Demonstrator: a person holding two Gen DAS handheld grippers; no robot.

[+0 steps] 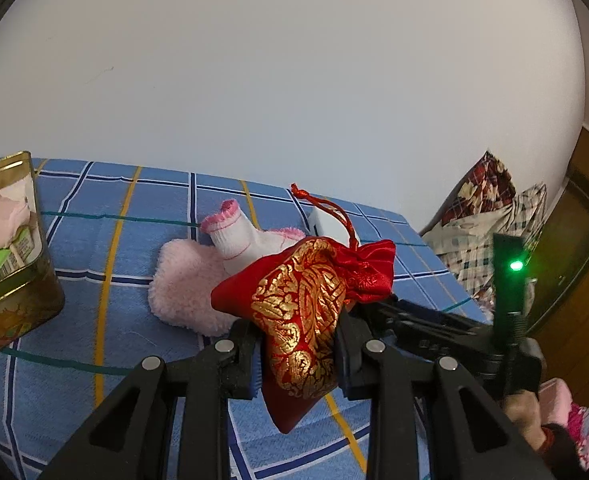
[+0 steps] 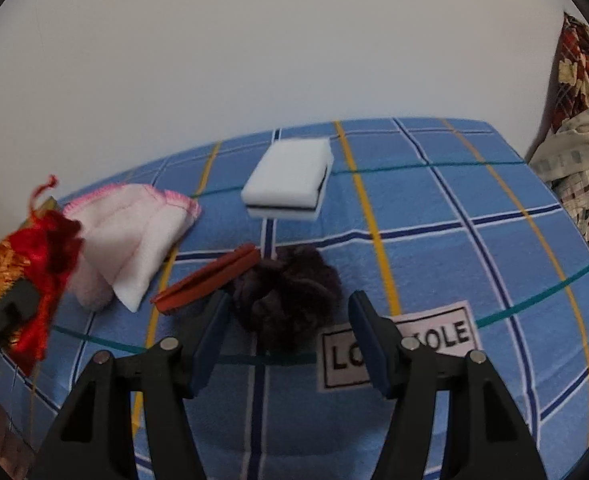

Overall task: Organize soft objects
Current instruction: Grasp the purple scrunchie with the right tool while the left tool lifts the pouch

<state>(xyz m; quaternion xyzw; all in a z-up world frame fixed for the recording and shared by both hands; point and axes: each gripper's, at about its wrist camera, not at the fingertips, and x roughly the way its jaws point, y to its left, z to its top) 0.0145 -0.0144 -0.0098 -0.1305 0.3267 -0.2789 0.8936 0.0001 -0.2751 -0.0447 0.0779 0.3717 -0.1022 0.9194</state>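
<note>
Above the blue checked cloth (image 2: 434,208), the left gripper (image 1: 296,354) clamps a red pouch (image 1: 306,300); the right gripper (image 2: 290,340), tilted downward, gapes over a dark scrunchie (image 2: 290,292).

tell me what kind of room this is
Probably a bedroom at home: a blue checked cloth covers the work surface, rumpled patterned bedding is piled against the plain wall, and a wooden door stands beyond it.
</note>
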